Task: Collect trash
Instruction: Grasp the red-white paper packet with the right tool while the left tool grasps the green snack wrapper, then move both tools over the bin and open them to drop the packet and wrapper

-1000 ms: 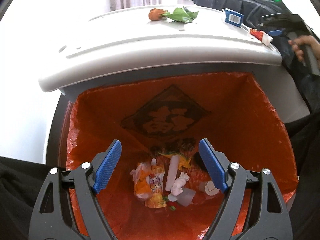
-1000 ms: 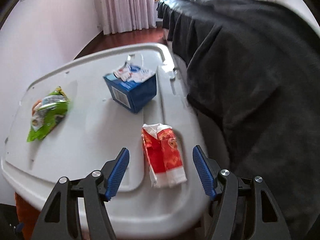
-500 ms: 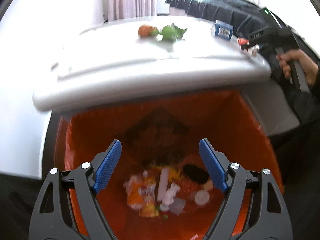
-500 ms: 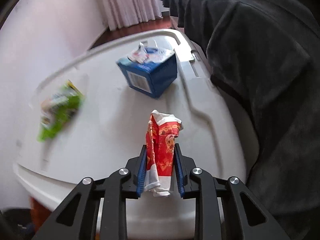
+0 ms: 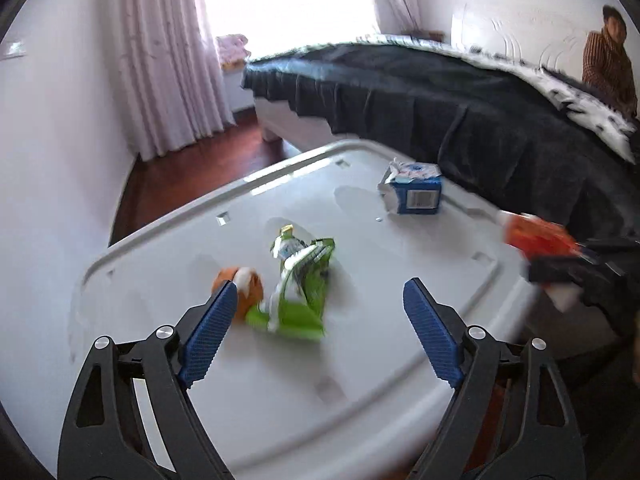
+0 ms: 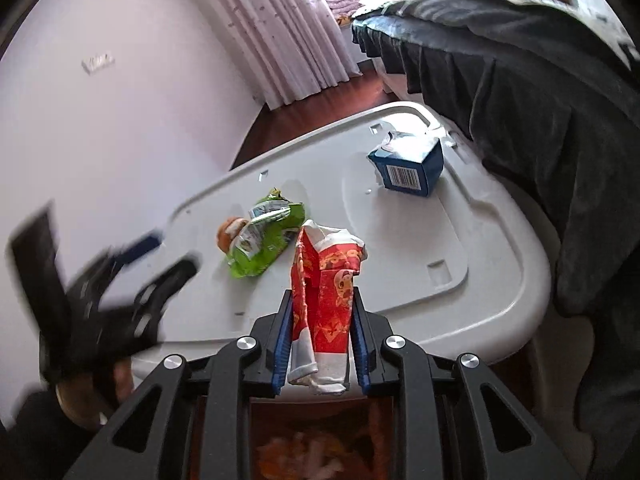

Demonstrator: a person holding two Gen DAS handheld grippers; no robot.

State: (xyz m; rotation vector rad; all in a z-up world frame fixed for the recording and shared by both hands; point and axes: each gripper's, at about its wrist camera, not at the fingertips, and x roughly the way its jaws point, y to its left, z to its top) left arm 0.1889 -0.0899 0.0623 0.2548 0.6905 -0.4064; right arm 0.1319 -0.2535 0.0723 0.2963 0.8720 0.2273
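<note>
1. You are working in a bedroom: a white plastic lid (image 5: 360,360) serves as your surface, with a bed under a dark blanket (image 5: 460,104) beyond its far edge and pale curtains (image 5: 168,60) at the window further back.
2. Take the green snack wrapper (image 5: 298,284) as your landmark; it lies crumpled near the middle of the surface.
3. A small orange item (image 5: 244,288) (blurred, so I cannot tell what it is) sits touching the wrapper's left side in the left wrist view.
4. A blue carton (image 5: 414,194) with a torn-open top stands well beyond the wrapper, toward the bed.
5. Your left gripper (image 5: 316,320) hovers above the surface just short of the wrapper; its jaws stand wide and have just been opening a little further, with nothing pressed between them, though the wrapper shows in the gap.
6. Your right gripper (image 6: 318,344) has its jaws clamped on a red printed carton (image 6: 326,296), squashed flat and held upright; it is lifted clear of the surface, nearer to you than the wrapper and to its right.
7. Below the held carton, at the near edge of the surface, the orange-lined bin (image 6: 312,440) shows with blurred trash inside.
8. A person (image 5: 608,64) in a checked shirt sits far behind the blue carton, at the bed's far side.
</note>
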